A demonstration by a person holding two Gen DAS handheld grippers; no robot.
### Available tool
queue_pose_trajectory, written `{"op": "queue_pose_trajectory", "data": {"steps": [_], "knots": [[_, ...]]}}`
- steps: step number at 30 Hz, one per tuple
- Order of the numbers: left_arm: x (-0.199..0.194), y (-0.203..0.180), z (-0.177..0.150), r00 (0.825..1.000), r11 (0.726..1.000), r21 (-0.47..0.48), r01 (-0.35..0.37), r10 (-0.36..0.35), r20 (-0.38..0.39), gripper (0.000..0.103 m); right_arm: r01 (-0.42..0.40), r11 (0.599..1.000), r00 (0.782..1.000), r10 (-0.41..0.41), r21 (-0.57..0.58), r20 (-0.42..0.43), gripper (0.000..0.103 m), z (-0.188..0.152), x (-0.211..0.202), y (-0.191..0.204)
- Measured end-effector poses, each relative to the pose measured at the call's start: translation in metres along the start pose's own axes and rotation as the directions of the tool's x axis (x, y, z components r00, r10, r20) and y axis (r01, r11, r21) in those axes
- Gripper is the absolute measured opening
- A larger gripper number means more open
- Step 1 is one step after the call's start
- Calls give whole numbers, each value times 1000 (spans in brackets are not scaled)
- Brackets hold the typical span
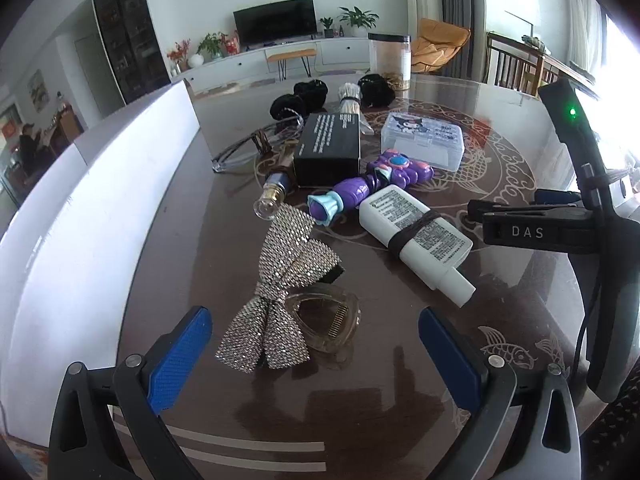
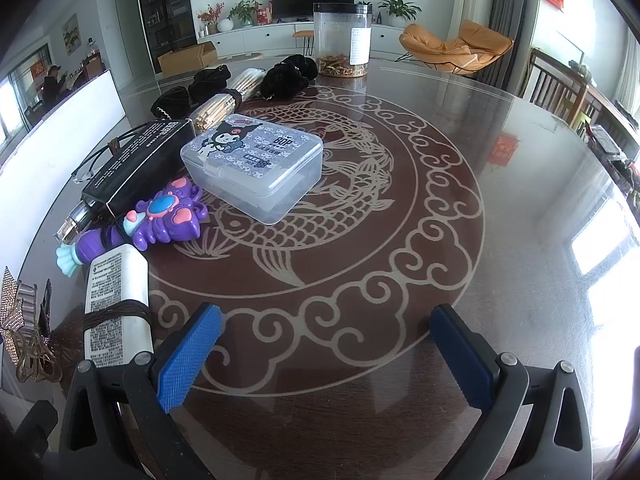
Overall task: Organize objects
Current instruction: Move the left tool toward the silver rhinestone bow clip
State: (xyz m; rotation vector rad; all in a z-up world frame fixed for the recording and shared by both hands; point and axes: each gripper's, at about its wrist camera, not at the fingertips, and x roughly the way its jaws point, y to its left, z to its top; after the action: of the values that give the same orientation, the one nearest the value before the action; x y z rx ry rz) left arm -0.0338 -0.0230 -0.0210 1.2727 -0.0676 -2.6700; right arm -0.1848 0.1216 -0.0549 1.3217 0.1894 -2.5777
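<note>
While both tilt down over the table (image 2: pixel 440 128), left gripper (image 1: pixel 316 352) agape, right gripper (image 2: pixel 326 354) agape.

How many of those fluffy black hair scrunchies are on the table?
3, all at the far side: one leftmost, one behind the bundle of wooden sticks, one by the clear plastic jar. More may be hidden.

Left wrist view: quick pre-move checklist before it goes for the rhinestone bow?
1. Left gripper open, nothing between its fingers: ok.
2. Rhinestone bow roughly ahead of the open jaws: ok.
3. Bow free to lift alone: not ok, it lies over an amber hair clip.
4. White bottle apart from the bow: ok.
5. Right gripper open and empty, over a bare part of the table: ok.
6. Whether the bow is fixed to the clip: cannot tell.
</note>
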Motion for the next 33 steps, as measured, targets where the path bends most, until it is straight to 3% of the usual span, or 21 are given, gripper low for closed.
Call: {"op": "queue_pose_trajectory", "data": {"steps": [4,8,15,20,27,33], "knots": [[0,6,0,1000,1000,-22,-10,10,5,103,0,1000,1000,0,0,0,103,1,0,0],[12,7,-1,998,1000,-25,-13,11,-55,103,0,1000,1000,0,-1,0,103,1,0,0],[8,8,1,1000,999,-30,-23,22,-19,103,0,1000,1000,0,-1,0,103,1,0,0],[16,7,-5,998,999,-45,-6,3,-66,103,0,1000,1000,0,0,0,103,1,0,0],[1,17,-7,999,998,-61,12,-14,-36,103,0,1000,1000,0,0,0,103,1,0,0],[4,26,-10,997,994,-101,43,-49,-66,103,1,1000,1000,-1,-1,-1,103,1,0,0]]}}
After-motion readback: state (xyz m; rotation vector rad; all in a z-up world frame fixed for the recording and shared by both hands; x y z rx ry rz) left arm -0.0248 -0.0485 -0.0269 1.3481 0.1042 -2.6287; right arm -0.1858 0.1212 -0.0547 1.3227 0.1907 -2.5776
